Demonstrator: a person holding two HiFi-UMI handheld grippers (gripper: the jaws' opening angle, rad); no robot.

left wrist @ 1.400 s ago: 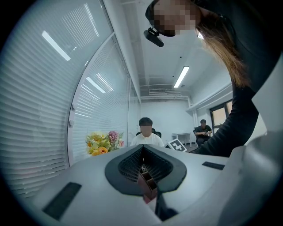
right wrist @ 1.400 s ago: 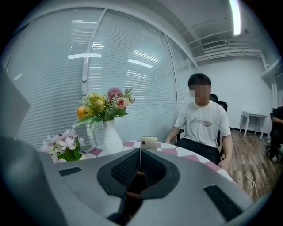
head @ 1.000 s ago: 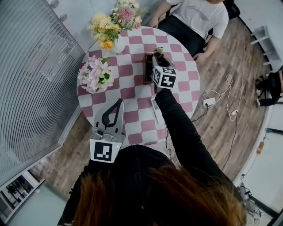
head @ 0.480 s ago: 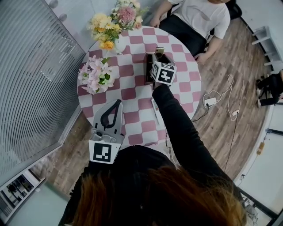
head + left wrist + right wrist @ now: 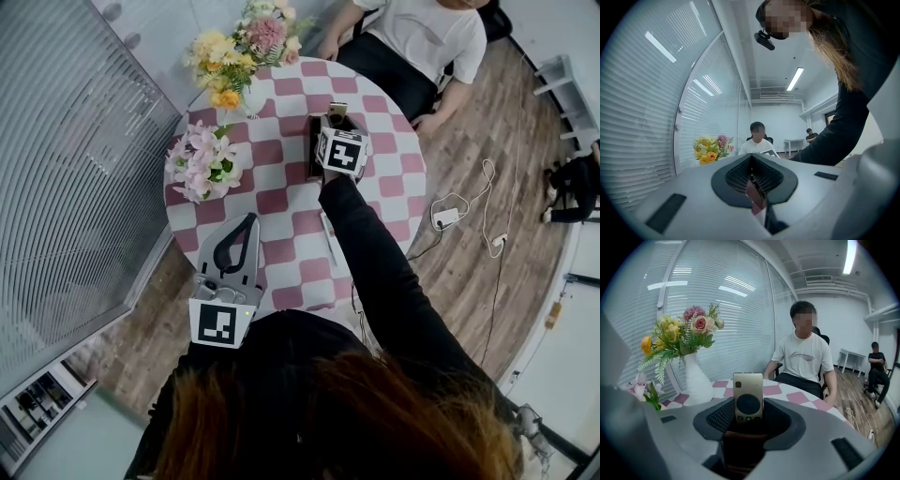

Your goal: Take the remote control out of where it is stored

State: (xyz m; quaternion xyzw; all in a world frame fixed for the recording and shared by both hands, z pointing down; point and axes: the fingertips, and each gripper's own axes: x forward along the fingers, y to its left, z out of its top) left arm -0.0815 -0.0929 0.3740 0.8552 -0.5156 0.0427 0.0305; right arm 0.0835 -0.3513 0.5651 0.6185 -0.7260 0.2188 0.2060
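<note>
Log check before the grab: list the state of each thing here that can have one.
Remote: upright in its holder, not yet lifted.
Holder: standing on the table, remote inside.
Right gripper: jaws just opened, apart on either side of the remote.
Left gripper: jaws together, empty.
Vase of flowers: upright.

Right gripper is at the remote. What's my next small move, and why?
Probably close the right gripper on the remote: its jaws, having just opened, flank the upright remote without pressing it, and it sits in its dark holder.
</note>
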